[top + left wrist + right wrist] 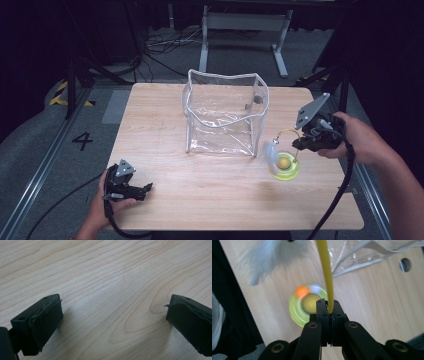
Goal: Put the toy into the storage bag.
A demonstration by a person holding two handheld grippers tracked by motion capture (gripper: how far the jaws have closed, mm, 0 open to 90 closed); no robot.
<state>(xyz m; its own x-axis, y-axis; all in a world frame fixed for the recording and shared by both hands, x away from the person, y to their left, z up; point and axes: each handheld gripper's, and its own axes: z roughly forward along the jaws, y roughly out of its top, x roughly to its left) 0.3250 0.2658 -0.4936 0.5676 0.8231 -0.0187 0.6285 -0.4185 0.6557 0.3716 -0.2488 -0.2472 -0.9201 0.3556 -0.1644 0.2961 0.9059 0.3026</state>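
A cat toy has a yellow-green round base [285, 167] with a yellow ball in its middle, a thin yellow wand [287, 132] and a white feather [270, 150]. It hangs just over the table's right side. My right gripper [298, 146] is shut on the yellow wand [326, 277], with the blurred base [308, 306] and feather [265, 257] beyond the jaws. A clear plastic bag [223, 112] with a white rim stands open at the table's middle. My left gripper [147, 188] rests at the front left, open over bare wood [112, 290].
The wooden table [160, 135] stands on a grey floor marked with a 4 [82, 141]. Cables [165, 47] and a grey metal stand [245, 30] lie beyond the far edge. Dark tripod legs [75, 75] stand at both sides.
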